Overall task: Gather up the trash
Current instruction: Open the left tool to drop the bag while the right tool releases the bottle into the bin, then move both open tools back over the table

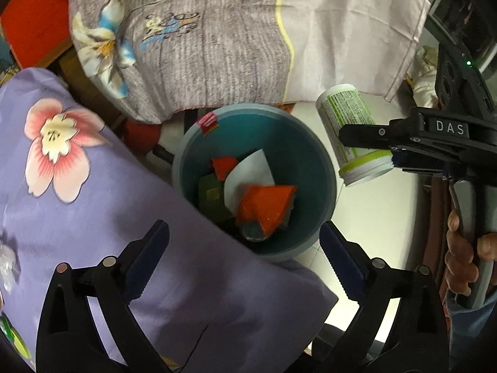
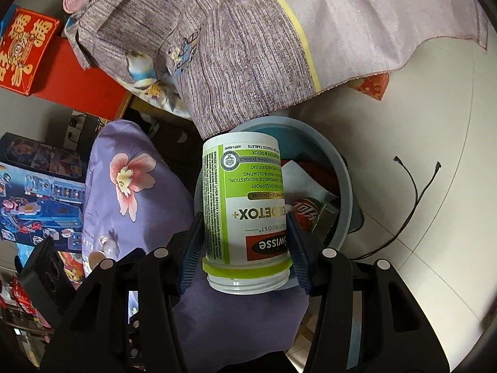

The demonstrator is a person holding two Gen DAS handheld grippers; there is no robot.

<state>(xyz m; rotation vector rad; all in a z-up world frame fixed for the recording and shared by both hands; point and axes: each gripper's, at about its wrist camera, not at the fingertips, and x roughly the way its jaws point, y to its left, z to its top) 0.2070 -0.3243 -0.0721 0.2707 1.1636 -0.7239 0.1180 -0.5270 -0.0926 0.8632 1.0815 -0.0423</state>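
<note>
A teal bin [image 1: 310,143] stands on the floor and holds red wrappers [image 1: 264,208], white paper and a green box. My left gripper [image 1: 245,258] is open and empty, above the bin's near rim and a purple pillow. My right gripper [image 2: 245,242] is shut on a white and green supplement bottle [image 2: 245,199], lidless, with its open mouth toward the camera. In the left wrist view the bottle [image 1: 351,130] hangs above the bin's right rim, held by the right gripper [image 1: 366,140]. The bin [image 2: 344,171] sits partly hidden behind the bottle.
A purple flowered pillow [image 1: 93,211] lies left of the bin. A grey flowered blanket [image 1: 202,40] drapes over the bed behind it. A black cable [image 2: 413,199] lies on the white floor at the right. Red boxes [image 2: 28,49] and toy boxes [image 2: 37,192] stand at the left.
</note>
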